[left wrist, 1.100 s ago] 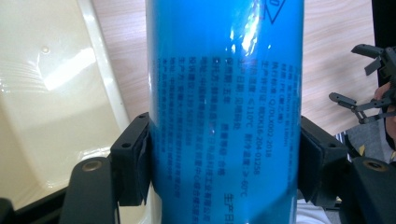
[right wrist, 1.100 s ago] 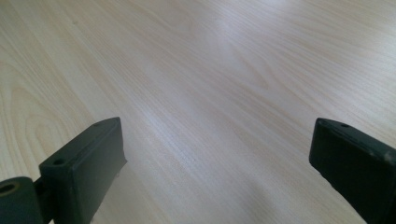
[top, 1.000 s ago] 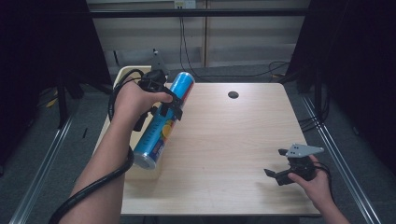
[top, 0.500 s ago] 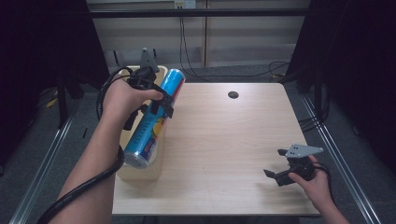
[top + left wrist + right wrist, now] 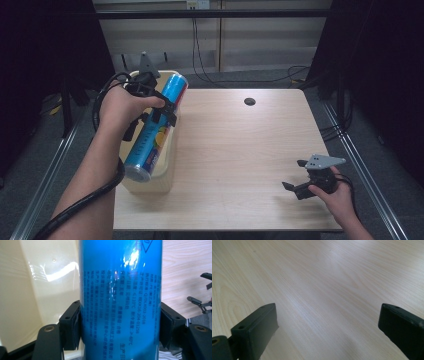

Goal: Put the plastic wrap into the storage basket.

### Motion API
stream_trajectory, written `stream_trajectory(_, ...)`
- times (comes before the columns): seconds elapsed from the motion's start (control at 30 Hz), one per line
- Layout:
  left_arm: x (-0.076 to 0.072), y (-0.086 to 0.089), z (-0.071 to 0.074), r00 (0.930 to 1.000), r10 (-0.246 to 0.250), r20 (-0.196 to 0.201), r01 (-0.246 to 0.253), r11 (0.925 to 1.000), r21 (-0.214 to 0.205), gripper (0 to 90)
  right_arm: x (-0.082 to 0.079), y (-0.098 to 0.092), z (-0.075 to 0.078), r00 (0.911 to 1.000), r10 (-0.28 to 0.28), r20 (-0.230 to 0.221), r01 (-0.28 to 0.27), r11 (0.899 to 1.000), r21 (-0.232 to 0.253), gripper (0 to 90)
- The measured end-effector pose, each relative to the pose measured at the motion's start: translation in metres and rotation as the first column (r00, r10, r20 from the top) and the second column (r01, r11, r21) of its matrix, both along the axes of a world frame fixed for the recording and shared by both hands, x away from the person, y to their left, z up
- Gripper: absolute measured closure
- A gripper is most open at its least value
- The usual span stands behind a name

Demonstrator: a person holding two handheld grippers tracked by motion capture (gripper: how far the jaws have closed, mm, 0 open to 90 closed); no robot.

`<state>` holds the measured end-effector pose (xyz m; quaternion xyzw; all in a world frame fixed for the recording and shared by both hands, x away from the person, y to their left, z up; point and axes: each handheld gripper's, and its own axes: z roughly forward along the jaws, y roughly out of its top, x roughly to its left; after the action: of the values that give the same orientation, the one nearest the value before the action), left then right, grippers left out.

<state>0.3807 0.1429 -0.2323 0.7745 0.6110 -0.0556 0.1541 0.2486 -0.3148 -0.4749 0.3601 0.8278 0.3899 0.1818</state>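
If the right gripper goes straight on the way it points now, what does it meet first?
Probably the bare table. The right gripper is open, its jaws wide apart, and in its own view wood lies ahead between them. How steeply it tilts down is unclear.

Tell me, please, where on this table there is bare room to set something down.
Most of the table is bare: the wide stretch from the cream bin at the left edge across to the right hand-held gripper, and back to the small dark hole. It is crowded only at the left edge, where the blue can hangs over the bin.
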Motion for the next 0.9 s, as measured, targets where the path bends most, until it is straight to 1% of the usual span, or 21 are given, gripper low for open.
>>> stream_trajectory(0.2,-0.001,0.004,-0.001,0.9999,0.012,-0.002,-0.012,0.9999,0.004,32.3,0.000,0.000,0.001,1.0000,-0.004,-0.002,0.004,1.000,-0.003,2.0)
stream_trajectory(0.23,-0.001,0.006,-0.001,0.9998,0.018,0.004,-0.018,0.9998,0.009,32.3,0.000,0.001,0.000,1.0000,-0.004,-0.002,0.004,1.000,-0.004,2.0)
stream_trajectory(0.33,-0.002,0.009,-0.002,0.9998,0.021,0.006,-0.021,0.9996,0.017,32.3,0.000,0.001,0.000,1.0000,0.004,-0.004,-0.004,1.000,-0.003,2.0)
stream_trajectory(0.4,-0.002,0.011,-0.002,0.9997,0.025,0.006,-0.025,0.9997,0.007,32.3,0.000,0.001,0.000,1.0000,0.004,-0.001,-0.004,1.000,-0.007,2.0)
stream_trajectory(0.53,-0.003,0.013,-0.004,0.9995,0.031,0.009,-0.031,0.9993,0.019,32.3,-0.001,0.002,0.000,1.0000,0.003,-0.001,-0.003,1.000,-0.007,2.1)
stream_trajectory(0.6,-0.003,0.016,-0.004,0.9991,0.043,-0.002,-0.043,0.9991,0.004,32.3,0.000,0.002,0.000,1.0000,0.006,-0.003,-0.006,1.000,-0.008,2.0)
stream_trajectory(0.63,-0.003,0.017,-0.005,0.9991,0.042,0.006,-0.042,0.9991,0.006,32.3,0.000,0.002,0.000,1.0000,0.006,-0.002,-0.006,1.000,-0.009,2.0)
stream_trajectory(0.67,-0.003,0.018,-0.005,0.9990,0.045,0.002,-0.045,0.9989,0.011,32.3,0.000,0.002,0.000,1.0000,0.006,-0.002,-0.006,1.000,-0.009,2.1)
stream_trajectory(0.7,-0.003,0.019,-0.005,0.9987,0.051,0.007,-0.051,0.9986,0.015,32.3,0.000,0.002,0.000,1.0000,0.005,-0.002,-0.005,1.000,-0.009,2.1)
stream_trajectory(0.77,-0.004,0.022,-0.006,0.9980,0.063,0.003,-0.063,0.9980,0.010,32.3,0.000,0.001,0.000,1.0000,0.007,0.000,-0.007,1.000,-0.005,2.0)
stream_trajectory(0.8,-0.004,0.024,-0.006,0.9975,0.070,0.010,-0.071,0.9975,0.009,32.3,0.000,0.001,0.000,1.0000,0.005,0.001,-0.005,1.000,-0.006,2.1)
stream_trajectory(0.9,-0.005,0.028,-0.009,0.9964,0.085,0.006,-0.085,0.9963,0.015,32.3,0.000,0.001,0.000,1.0000,0.004,0.001,-0.004,1.000,-0.009,2.1)
